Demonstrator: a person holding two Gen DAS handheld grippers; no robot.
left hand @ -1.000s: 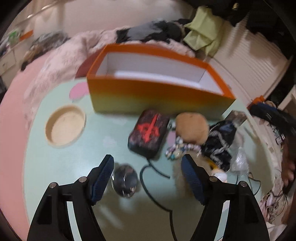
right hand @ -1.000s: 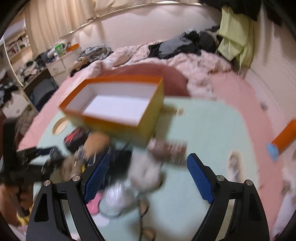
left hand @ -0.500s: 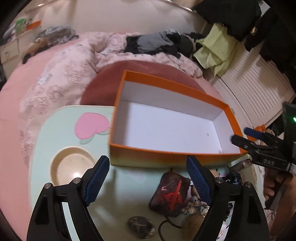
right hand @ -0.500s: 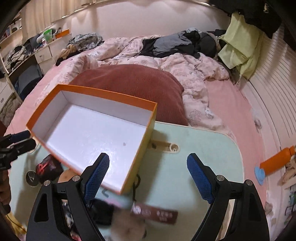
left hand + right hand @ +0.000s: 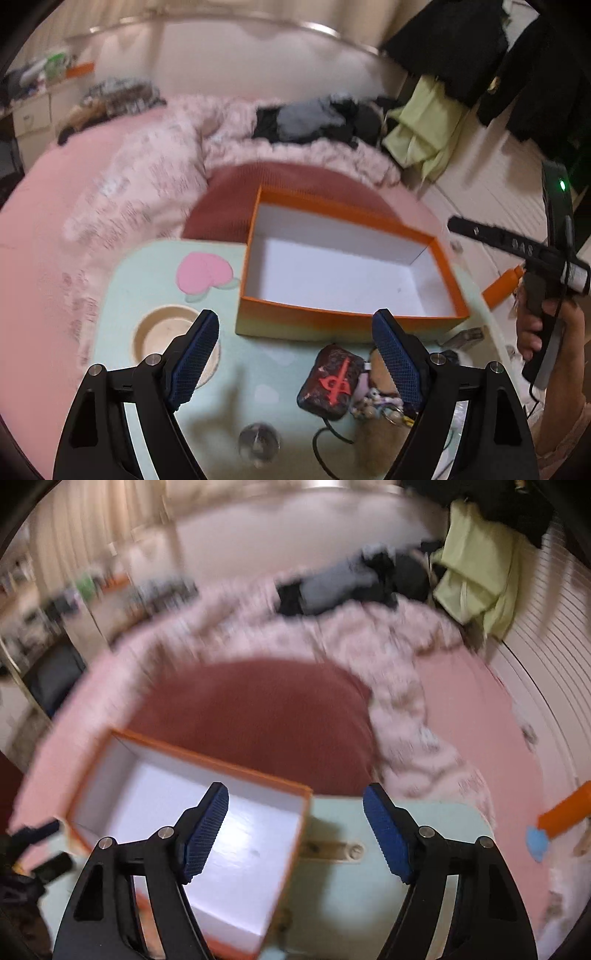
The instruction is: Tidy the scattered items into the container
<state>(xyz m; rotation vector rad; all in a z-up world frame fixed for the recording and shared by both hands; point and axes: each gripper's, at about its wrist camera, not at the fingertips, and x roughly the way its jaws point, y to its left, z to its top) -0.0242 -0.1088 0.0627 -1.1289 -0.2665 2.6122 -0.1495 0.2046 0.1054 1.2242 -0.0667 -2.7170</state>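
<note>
An orange box (image 5: 332, 325) with a bare white inside stands on the pale green table. In front of it lie a black pouch with a red mark (image 5: 330, 380), a tan plush (image 5: 380, 371), a beaded keychain (image 5: 376, 400), a black cable (image 5: 325, 439) and a round silver item (image 5: 258, 443). My left gripper (image 5: 295, 319) hovers open above these, holding nothing. My right gripper (image 5: 295, 794) hangs over the box's right end (image 5: 295, 849); its jaws are closing with nothing pressed between them. In the left wrist view the right gripper (image 5: 517, 247) is held by a hand (image 5: 535, 332).
The table (image 5: 147, 280) carries a pink heart shape (image 5: 203, 271) and a round recess (image 5: 162, 336). Behind the box sit a dark red cushion (image 5: 251, 716) and a pink quilt (image 5: 147, 173). An orange bottle (image 5: 565, 812) lies to the right on the bed.
Both grippers rose from the scattered items. The left now looks down into the box. The right swung across to the box's right end, and its jaws narrowed.
</note>
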